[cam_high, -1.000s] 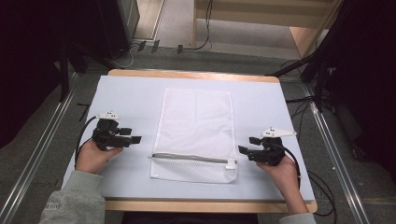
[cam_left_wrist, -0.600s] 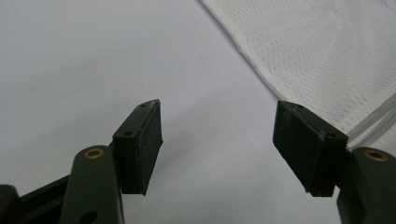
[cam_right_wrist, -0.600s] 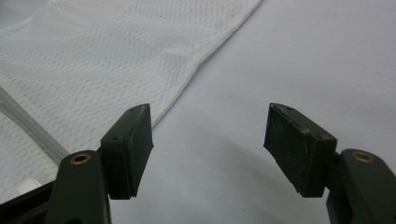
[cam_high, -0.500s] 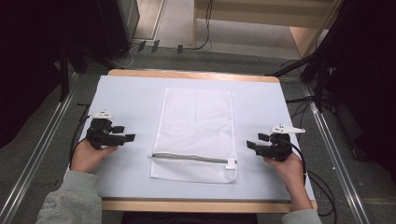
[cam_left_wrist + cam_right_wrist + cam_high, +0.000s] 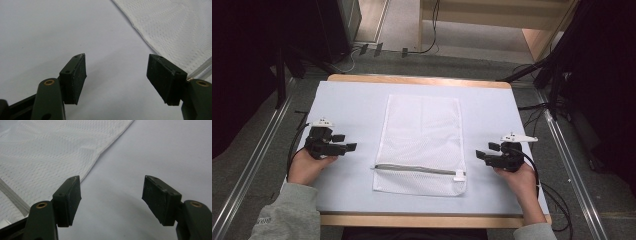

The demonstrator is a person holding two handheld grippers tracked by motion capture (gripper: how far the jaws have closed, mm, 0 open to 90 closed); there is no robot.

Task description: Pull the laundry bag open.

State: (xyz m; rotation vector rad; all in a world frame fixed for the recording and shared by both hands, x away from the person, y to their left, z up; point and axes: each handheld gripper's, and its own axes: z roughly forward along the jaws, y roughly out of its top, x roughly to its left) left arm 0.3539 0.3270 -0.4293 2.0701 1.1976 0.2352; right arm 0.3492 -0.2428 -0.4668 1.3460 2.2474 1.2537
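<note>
A white mesh laundry bag point(image 5: 422, 142) lies flat in the middle of the pale mat, its grey zipper point(image 5: 417, 169) running across near the front end. My left gripper point(image 5: 346, 142) rests on the mat to the left of the bag, open, nothing between its jaws. The left gripper view has the bag's edge point(image 5: 175, 32) ahead at the right of the left gripper point(image 5: 116, 77). My right gripper point(image 5: 482, 154) sits to the right of the bag, open and empty. In the right gripper view the mesh point(image 5: 50, 152) lies at the left of the right gripper point(image 5: 111, 200).
The pale mat point(image 5: 352, 107) covers a wooden table point(image 5: 422, 80). Metal rails point(image 5: 257, 165) run along both sides on the floor. Cables point(image 5: 557, 200) trail from the grippers. Dark equipment stands at the back left and right.
Both hands have drawn slightly outward and toward the front, away from the bag. The bag has not moved.
</note>
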